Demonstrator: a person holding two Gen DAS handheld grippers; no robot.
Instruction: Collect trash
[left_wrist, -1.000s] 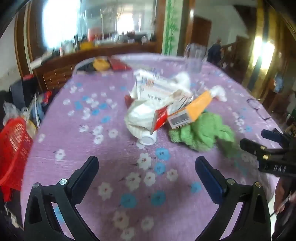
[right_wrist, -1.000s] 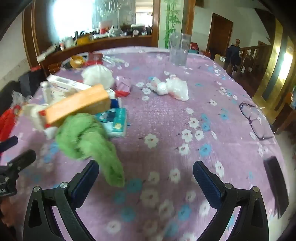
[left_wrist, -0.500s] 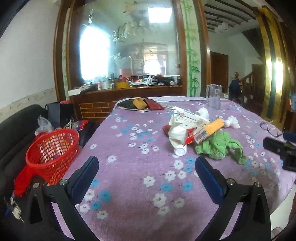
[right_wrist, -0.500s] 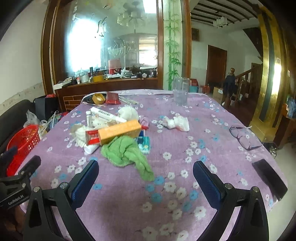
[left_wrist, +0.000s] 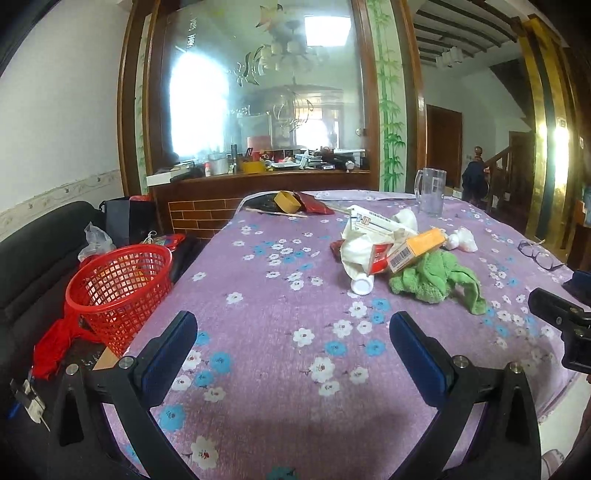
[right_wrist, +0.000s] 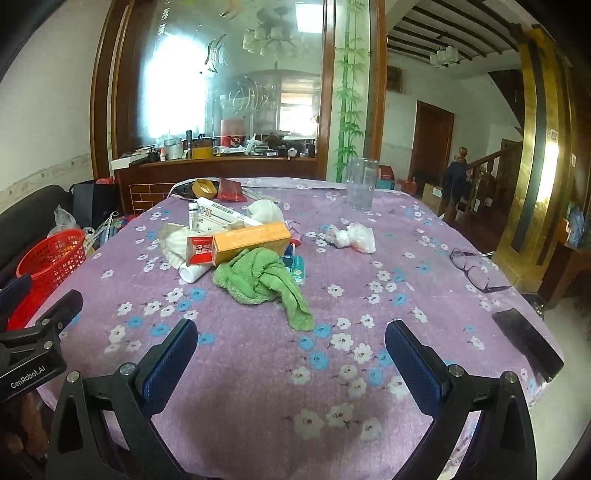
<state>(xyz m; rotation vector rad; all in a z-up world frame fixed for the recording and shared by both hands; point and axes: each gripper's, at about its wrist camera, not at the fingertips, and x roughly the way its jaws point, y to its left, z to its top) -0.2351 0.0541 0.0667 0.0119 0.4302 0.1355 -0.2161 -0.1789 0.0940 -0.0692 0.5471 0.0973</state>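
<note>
A heap of trash lies mid-table on the purple flowered cloth: an orange box, white packaging, a white bottle, a green rag, and a crumpled white bag. A red mesh basket stands off the table's left edge. My left gripper is open and empty above the near table edge. My right gripper is open and empty, near the rag's tail.
A glass mug stands at the far side. Glasses and a dark phone lie at the right. A tape roll and red packet sit at the back. A dark sofa is left.
Both grippers have pulled back and tilted up from close over the trash heap; the whole table, the basket and the room now show. Both stay open and empty.
</note>
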